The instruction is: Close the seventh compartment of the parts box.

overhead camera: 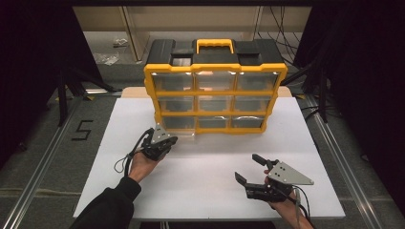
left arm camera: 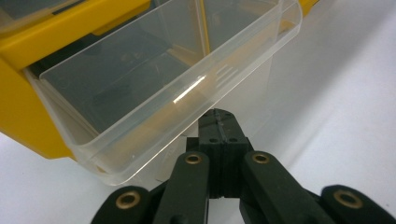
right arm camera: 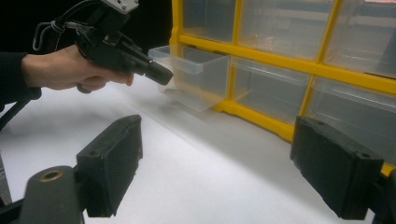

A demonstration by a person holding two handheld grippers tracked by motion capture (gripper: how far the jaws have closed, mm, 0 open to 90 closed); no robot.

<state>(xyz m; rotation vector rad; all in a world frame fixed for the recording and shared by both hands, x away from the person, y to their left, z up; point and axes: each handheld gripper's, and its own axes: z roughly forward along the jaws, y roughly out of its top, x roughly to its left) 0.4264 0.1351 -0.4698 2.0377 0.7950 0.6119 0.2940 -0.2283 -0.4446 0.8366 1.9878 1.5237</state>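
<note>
A yellow and black organizer (overhead camera: 216,70) with clear drawers stands at the back of the white board. Its bottom-left drawer (overhead camera: 180,125) (left arm camera: 154,88) (right arm camera: 196,74) is pulled partly out and looks empty. My left gripper (overhead camera: 172,140) (left arm camera: 217,116) is shut, its tips against the drawer's front wall just under the rim; I see nothing between the jaws. From the right gripper view, the left gripper (right arm camera: 161,74) reaches the drawer's front from the left. My right gripper (overhead camera: 248,168) (right arm camera: 224,168) is open and empty, low over the board's front right.
The white board (overhead camera: 210,191) lies on a table with metal rails at both sides. The other drawers (right arm camera: 280,23) sit closed in the yellow frame. A "5" mark (overhead camera: 82,130) is on the floor at the left.
</note>
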